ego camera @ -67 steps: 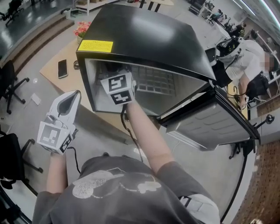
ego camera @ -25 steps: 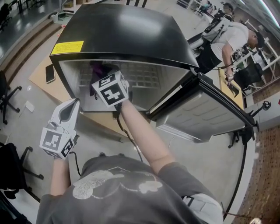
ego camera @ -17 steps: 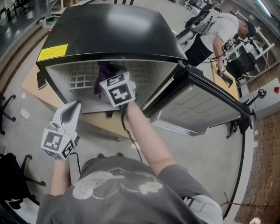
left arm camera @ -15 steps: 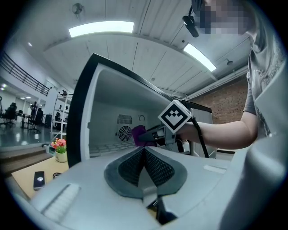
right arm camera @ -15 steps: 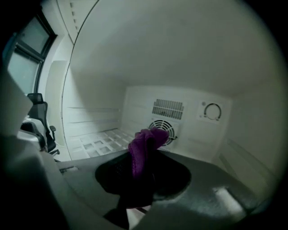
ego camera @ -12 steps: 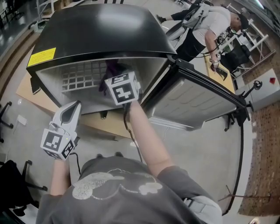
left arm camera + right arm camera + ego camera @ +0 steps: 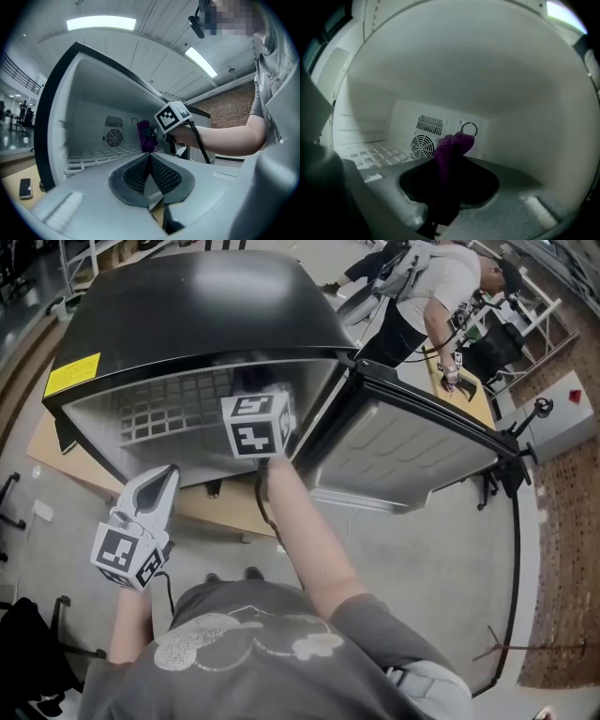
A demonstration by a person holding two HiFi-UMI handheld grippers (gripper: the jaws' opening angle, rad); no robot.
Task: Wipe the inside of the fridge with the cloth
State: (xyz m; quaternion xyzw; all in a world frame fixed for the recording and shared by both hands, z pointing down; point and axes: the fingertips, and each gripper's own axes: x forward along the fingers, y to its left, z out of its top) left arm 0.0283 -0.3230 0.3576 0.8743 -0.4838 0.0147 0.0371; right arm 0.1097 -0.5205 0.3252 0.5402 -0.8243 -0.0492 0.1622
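Right gripper [image 7: 446,187] reached inside the fridge [image 7: 187,306], fingers clamped on the purple cloth [image 7: 450,147], which stuck up toward the back wall, probably to wipe there. Left gripper [image 7: 150,164] hung outside, fingers closed, empty, keeping clear.

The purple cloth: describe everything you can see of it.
The cloth is dark purple, soft-looking fabric, bunched into a crumpled upright wad. The right gripper is shut on its lower part, so a rounded tuft sticks out beyond the jaws. It is held inside the open fridge, toward the back wall near the round fan grille. Whether it touches any fridge surface cannot be told.
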